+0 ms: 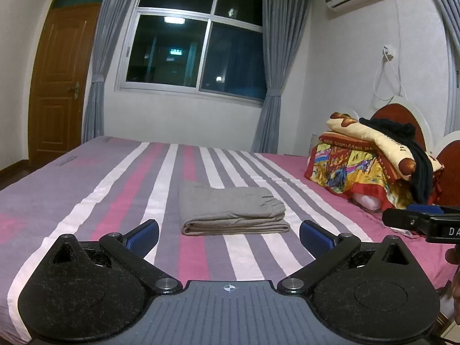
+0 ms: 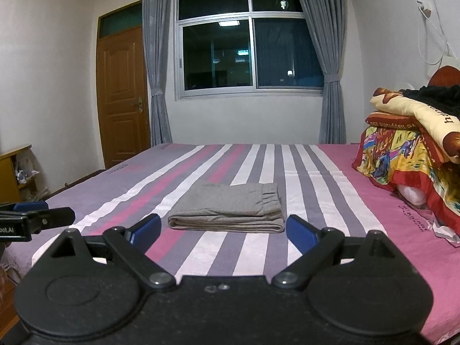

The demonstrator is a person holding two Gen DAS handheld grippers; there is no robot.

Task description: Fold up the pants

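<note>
Now I see the pants [image 1: 233, 208] lying folded in a compact grey stack on the bed [image 1: 86, 189], straight ahead of both tongs, long axis running left to right. My left tongs [image 1: 229, 237] and right tongs [image 2: 223, 231] both stand apart, holding nothing, just short of the near fold. Neither looks clearly nearer; I judge the folding done.

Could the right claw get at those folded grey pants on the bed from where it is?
Probably yes. The right claw is open, and only bare striped bedsheet lies between it and the folded grey pants.
</note>
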